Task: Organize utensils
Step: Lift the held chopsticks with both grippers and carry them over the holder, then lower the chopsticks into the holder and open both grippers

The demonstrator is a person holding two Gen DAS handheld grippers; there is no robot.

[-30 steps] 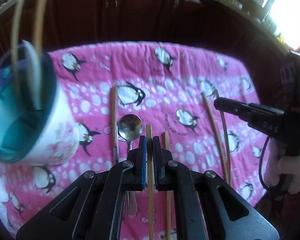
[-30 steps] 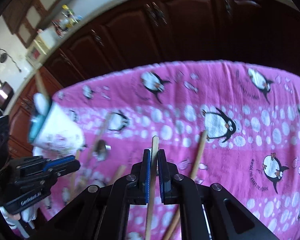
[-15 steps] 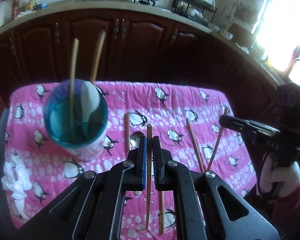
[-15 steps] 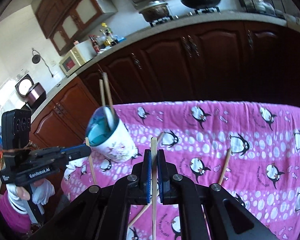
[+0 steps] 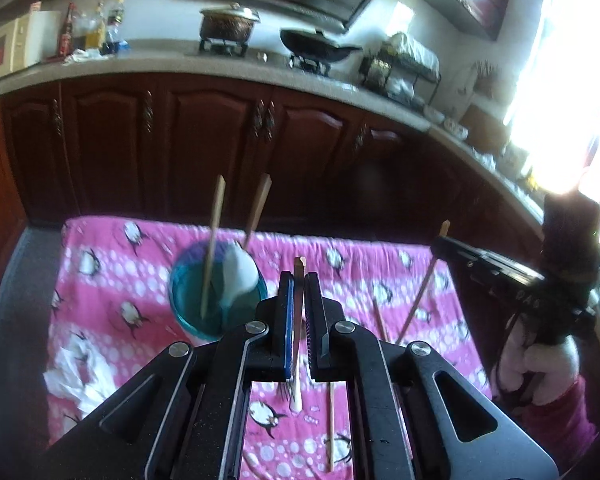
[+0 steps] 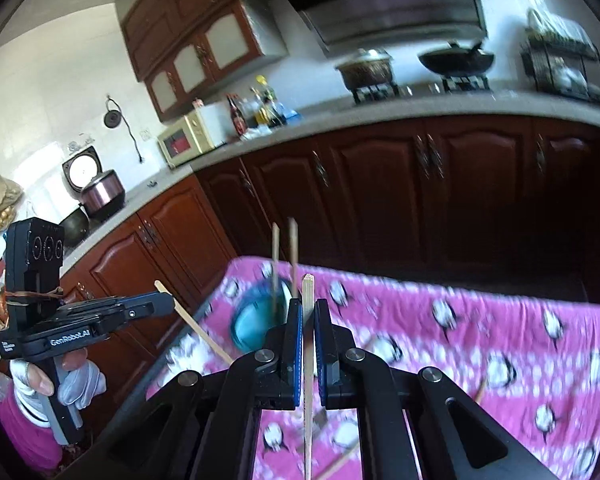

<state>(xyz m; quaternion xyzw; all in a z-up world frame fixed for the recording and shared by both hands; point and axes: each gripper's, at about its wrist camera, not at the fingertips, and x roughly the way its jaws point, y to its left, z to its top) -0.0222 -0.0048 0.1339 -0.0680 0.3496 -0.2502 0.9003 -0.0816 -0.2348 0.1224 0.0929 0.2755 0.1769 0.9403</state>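
You held 1 chopstick in each tongs: left tongs point(image 5: 297, 312) clamped a stick point(image 5: 298, 344), right tongs point(image 6: 308, 336) clamped another point(image 6: 308, 360), both raised above the pink tabletop point(image 5: 100, 276). The cup point(image 5: 216, 292) held 2 sticks and a spoon; lowering each stick upright over its rim seemed best
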